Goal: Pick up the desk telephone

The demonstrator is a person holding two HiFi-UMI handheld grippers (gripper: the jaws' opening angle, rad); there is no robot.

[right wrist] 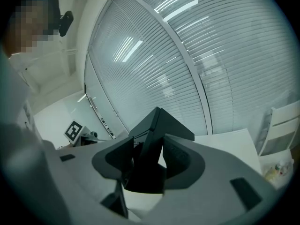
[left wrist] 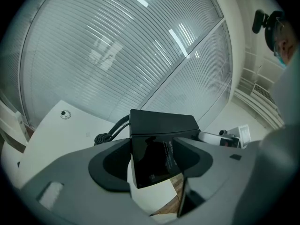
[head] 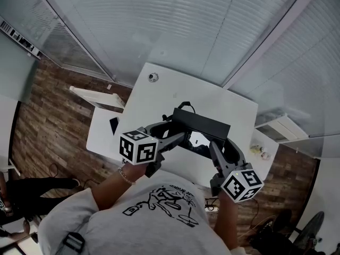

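Note:
The desk telephone is a black wedge-shaped set with a glossy screen, held a little above the white table. My left gripper clamps its left end and my right gripper its right end. In the left gripper view the telephone fills the gap of the left gripper, both pads against its sides, its underside showing. Its coiled black cord trails back to the table. In the right gripper view the telephone stands on edge in the right gripper, pads touching it.
A round grommet sits near the table's far corner. A lower white surface at the left carries a small black item. Small bottles stand at the right. Blind-covered glass walls close the far side; the floor is wood.

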